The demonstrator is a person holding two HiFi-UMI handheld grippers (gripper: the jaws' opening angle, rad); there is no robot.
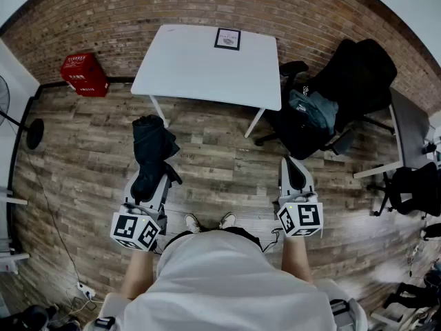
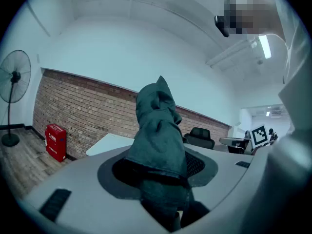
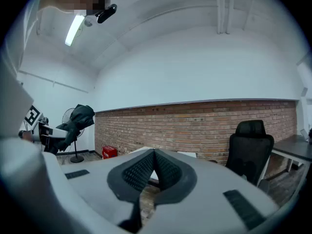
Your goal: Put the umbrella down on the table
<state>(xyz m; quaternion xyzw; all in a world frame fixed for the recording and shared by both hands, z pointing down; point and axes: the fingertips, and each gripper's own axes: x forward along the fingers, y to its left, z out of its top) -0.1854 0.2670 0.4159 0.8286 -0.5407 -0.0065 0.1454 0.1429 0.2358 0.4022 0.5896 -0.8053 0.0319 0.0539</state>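
Observation:
A folded dark umbrella (image 1: 151,150) stands up out of my left gripper (image 1: 154,179), which is shut on its lower part. In the left gripper view the umbrella (image 2: 158,130) rises from between the jaws and hides their tips. From the right gripper view the umbrella (image 3: 78,121) shows at the far left. My right gripper (image 1: 295,167) is shut with nothing in it; its pads (image 3: 165,169) meet at the tip. The white table (image 1: 193,67) stands ahead of both grippers, across a stretch of wooden floor.
A small framed card (image 1: 227,38) lies at the table's far edge. A red box (image 1: 84,74) sits by the brick wall at the left. A black office chair (image 1: 331,102) with a bag stands right of the table. A standing fan (image 1: 27,129) is at far left, a grey desk (image 1: 410,126) at far right.

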